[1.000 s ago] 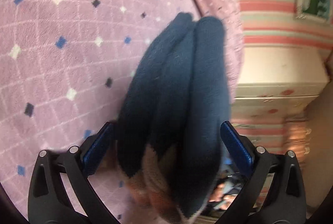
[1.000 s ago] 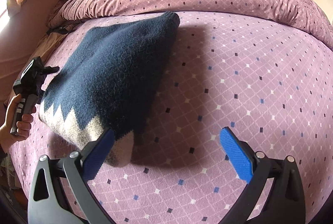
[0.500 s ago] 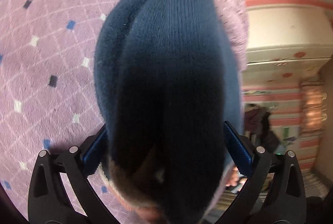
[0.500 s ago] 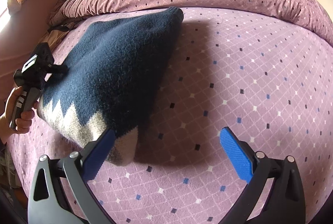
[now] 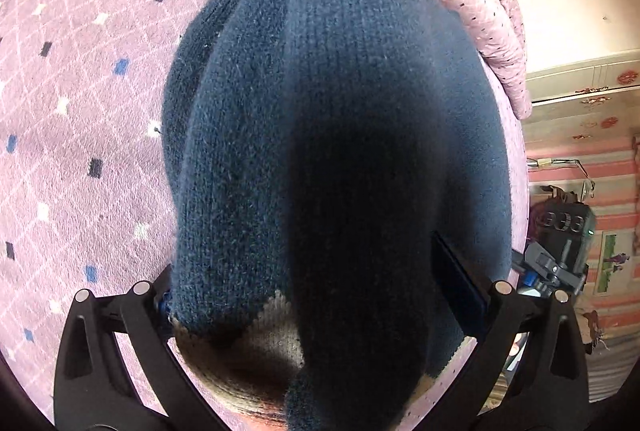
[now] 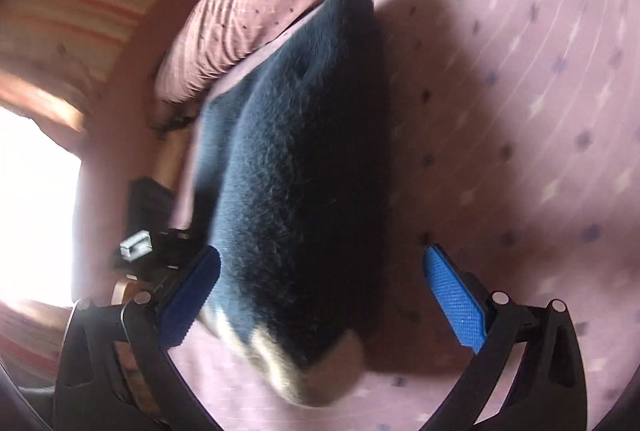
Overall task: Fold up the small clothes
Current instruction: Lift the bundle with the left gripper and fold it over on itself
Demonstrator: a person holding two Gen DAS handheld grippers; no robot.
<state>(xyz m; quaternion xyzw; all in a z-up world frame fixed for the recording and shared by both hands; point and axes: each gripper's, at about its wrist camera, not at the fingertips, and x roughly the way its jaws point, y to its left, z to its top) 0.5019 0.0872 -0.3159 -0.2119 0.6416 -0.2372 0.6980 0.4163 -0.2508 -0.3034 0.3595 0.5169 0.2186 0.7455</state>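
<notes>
Navy sweater, tan zigzag hem, is bunched in thick folds on the pink diamond-print bedspread. My left gripper sits wide apart with the hem end stuffed between its fingers; can't tell if it's actually pinching. My right gripper is spread wide, holding nothing, the sweater's hem corner just between its blue pads. Rolled duvet lies beyond the sweater's far end. Right view blurred.

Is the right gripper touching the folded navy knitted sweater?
Cannot tell. The right wrist view is blurred; the sweater overlaps one blue finger of the right gripper.
</notes>
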